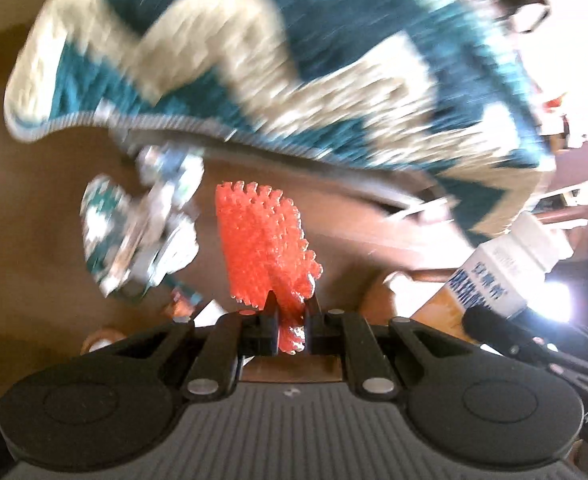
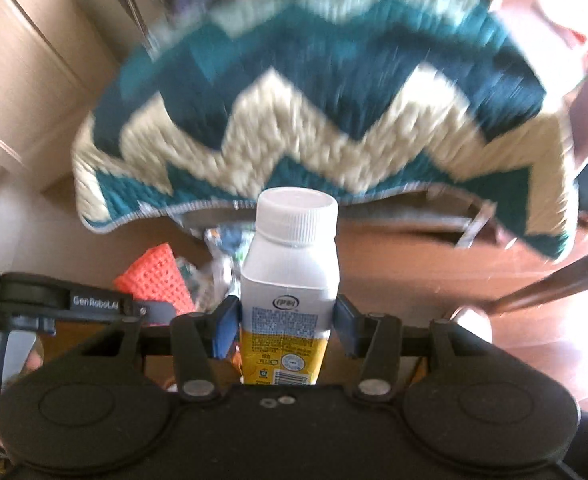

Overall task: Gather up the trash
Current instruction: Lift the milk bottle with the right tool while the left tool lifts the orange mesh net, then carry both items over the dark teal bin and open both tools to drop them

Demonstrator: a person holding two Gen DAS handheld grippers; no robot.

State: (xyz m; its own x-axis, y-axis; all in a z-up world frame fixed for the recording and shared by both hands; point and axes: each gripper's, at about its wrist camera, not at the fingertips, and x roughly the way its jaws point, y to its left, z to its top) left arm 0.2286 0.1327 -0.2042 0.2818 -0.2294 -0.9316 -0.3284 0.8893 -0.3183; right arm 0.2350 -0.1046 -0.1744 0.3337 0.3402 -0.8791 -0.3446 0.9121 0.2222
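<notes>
The left gripper [image 1: 290, 312] has its fingers [image 1: 270, 320] nearly together, clamped on the near edge of a red foam fruit net [image 1: 264, 240], a mesh sleeve with a toothed, ragged outline that stands up and away from the grip. The right gripper [image 2: 290, 320] has its fingers [image 2: 226, 320] well apart yet pressed on either side of a milk carton [image 2: 290, 280]: white shoulders and a white screw cap on top, a printed panel at the pads, yellow lower down toward the camera.

Just left of the net, on the brown wooden floor [image 1: 34, 280], lies crumpled wrapper trash [image 1: 142, 232] in silver, white and green (too blurred to read). In the left view the carton shows at the right edge, with the black arm of the other gripper beside it.

Beyond both hands a rug [image 2: 314, 112] with teal and cream zigzags lies on the floor, its near edge lifted and curled, with a grey underside showing. Far left in the right view stand pale cabinet panels [image 2: 26, 60]; bright light washes out the right side of the room.
</notes>
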